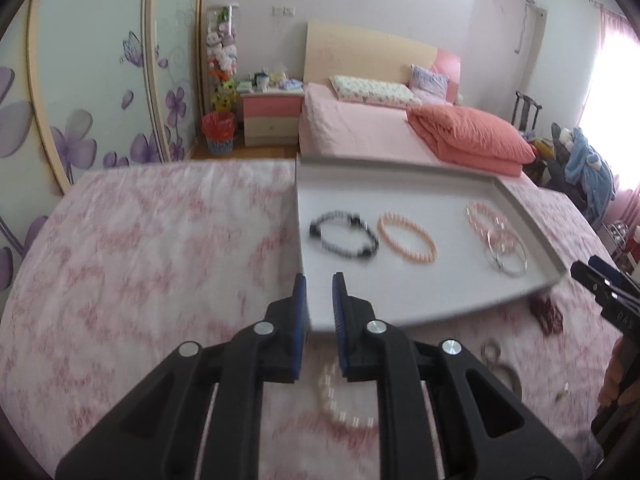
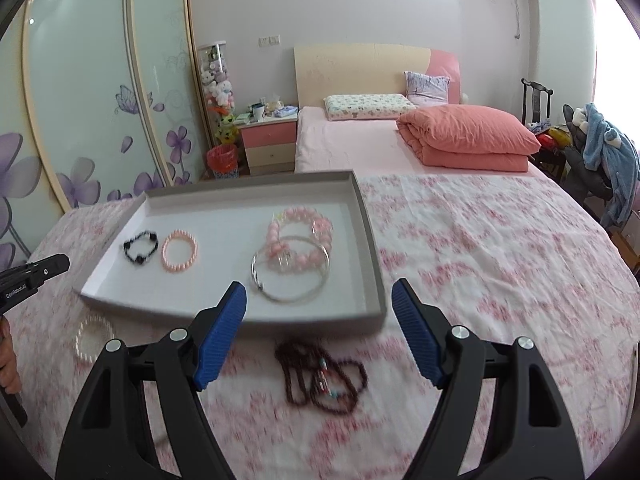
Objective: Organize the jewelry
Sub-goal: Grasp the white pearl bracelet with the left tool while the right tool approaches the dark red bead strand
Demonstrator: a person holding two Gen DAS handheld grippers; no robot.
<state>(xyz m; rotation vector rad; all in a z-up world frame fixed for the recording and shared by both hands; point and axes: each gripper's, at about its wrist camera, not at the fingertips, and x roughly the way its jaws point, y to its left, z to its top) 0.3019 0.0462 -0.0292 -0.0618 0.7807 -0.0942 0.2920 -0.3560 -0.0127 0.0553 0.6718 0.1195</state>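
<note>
The left gripper (image 1: 320, 280) has its fingers narrowed to a slim gap with nothing between them, above the near edge of the shallow grey tray (image 1: 400, 184); a pale pearl bracelet (image 1: 340, 404) lies on the pink floral bedspread (image 1: 140, 260) beneath them. The right gripper (image 2: 320, 300) holds its fingers wide and empty, with the dark brown bead strand (image 2: 320, 376) on the bedspread just below their gap.

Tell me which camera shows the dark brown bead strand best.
The right wrist view: the dark brown bead strand lies whole on the cloth before the tray. The left wrist view shows only a small blurred part at the tray's right corner.
</note>
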